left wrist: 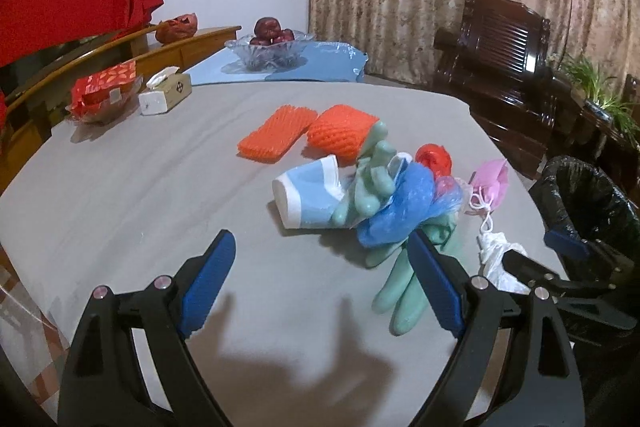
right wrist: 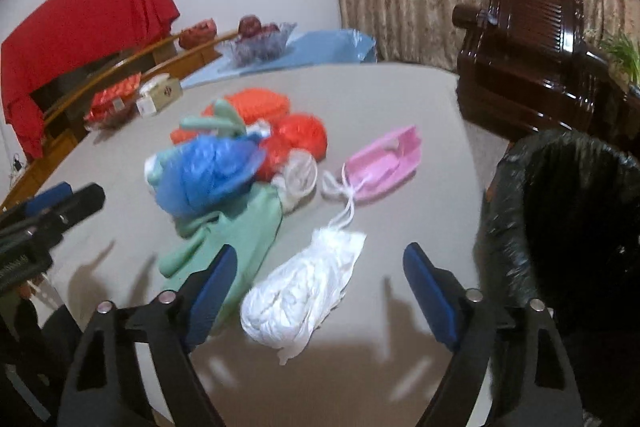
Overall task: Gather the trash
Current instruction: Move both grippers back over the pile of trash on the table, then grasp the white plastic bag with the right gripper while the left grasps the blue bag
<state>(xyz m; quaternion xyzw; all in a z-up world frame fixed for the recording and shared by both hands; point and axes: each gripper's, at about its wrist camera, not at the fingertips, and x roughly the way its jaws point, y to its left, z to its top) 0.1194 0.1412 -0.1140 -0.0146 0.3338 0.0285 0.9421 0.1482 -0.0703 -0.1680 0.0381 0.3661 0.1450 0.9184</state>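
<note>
The right tongs [right wrist: 316, 287] are standing wide open and holding nothing, bracketing a crumpled white plastic bag [right wrist: 304, 299] lying on the bench [right wrist: 400, 99]. The left tongs [left wrist: 320, 283] are gaping equally empty before the heap: soft mint rubber gloves [left wrist: 394, 291], a crinkly blue bag [left wrist: 396, 207], ribbed orange foam nets [left wrist: 276, 133]. Judging by this, pickup is starting; closing on the limp bag comes next, then carrying it to the black-lined bin [right wrist: 560, 219] alongside.
</note>
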